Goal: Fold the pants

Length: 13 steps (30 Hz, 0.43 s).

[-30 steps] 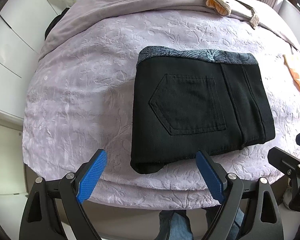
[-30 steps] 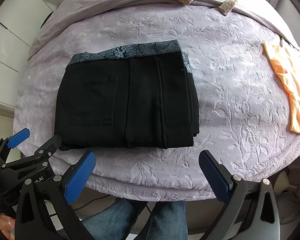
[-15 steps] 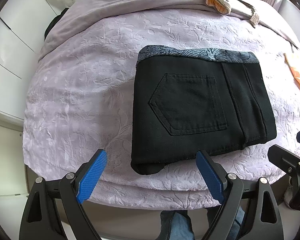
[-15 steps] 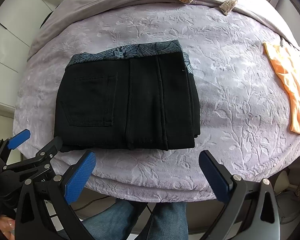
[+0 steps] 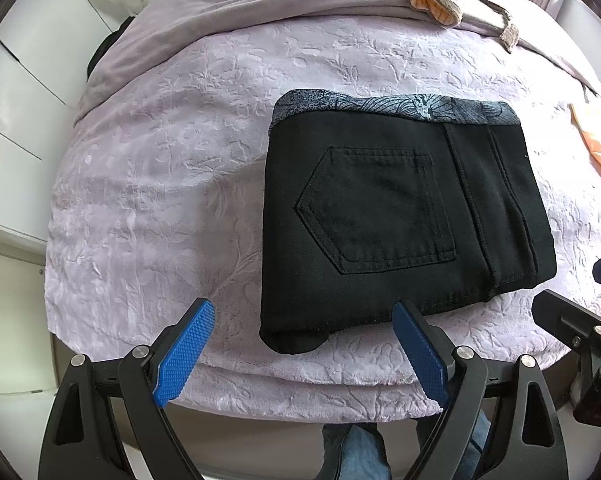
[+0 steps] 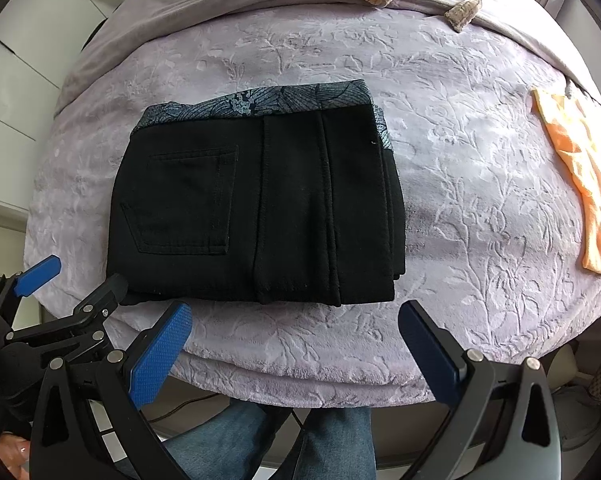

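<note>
Your bed (image 5: 148, 168) carries the pants (image 5: 392, 216) as a compact black rectangle near its front edge, back pocket up, patterned waistband along the far side. The folding looks finished to you; at most a bulging front-left corner could be tidied. Your left gripper (image 5: 300, 352) hangs just off the bed's edge, jaws spread wide, holding and touching nothing. Your right gripper (image 6: 296, 356) is likewise wide apart and empty, short of the pants.
</note>
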Available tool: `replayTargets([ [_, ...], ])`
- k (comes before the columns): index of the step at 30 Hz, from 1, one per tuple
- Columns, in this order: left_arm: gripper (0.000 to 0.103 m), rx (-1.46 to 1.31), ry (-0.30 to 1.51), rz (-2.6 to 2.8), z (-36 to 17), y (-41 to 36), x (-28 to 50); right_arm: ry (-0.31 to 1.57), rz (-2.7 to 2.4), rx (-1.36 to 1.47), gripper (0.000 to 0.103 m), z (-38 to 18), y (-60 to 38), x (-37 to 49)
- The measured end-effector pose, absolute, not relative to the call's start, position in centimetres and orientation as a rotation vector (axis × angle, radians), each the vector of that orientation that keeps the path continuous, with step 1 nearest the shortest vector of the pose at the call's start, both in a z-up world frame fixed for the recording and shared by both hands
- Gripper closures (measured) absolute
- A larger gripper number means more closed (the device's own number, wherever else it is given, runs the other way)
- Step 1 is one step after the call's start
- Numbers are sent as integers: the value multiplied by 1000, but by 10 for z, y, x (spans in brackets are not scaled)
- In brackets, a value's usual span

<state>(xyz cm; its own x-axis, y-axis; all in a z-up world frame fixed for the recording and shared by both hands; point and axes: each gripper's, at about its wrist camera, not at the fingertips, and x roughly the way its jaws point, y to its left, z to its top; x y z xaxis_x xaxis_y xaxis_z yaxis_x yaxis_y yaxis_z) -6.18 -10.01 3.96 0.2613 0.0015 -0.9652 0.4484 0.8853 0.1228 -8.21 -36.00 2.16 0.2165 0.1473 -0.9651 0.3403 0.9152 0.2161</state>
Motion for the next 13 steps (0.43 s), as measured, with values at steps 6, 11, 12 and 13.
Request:
replayTargets([
  [6, 12, 402, 1291, -320, 38, -100, -59, 1367, -137, 422, 0, 19, -359, -81],
  [11, 12, 394, 1276, -341, 41, -101, -59, 1369, -136, 422, 0, 18, -359, -80],
  [12, 12, 399, 1272, -343, 42, -102, -59, 1370, -136, 421, 0, 17, -359, -80],
  [13, 12, 401, 1271, -345, 42, -103, -59, 1370, -136, 422, 0, 17, -359, -80],
])
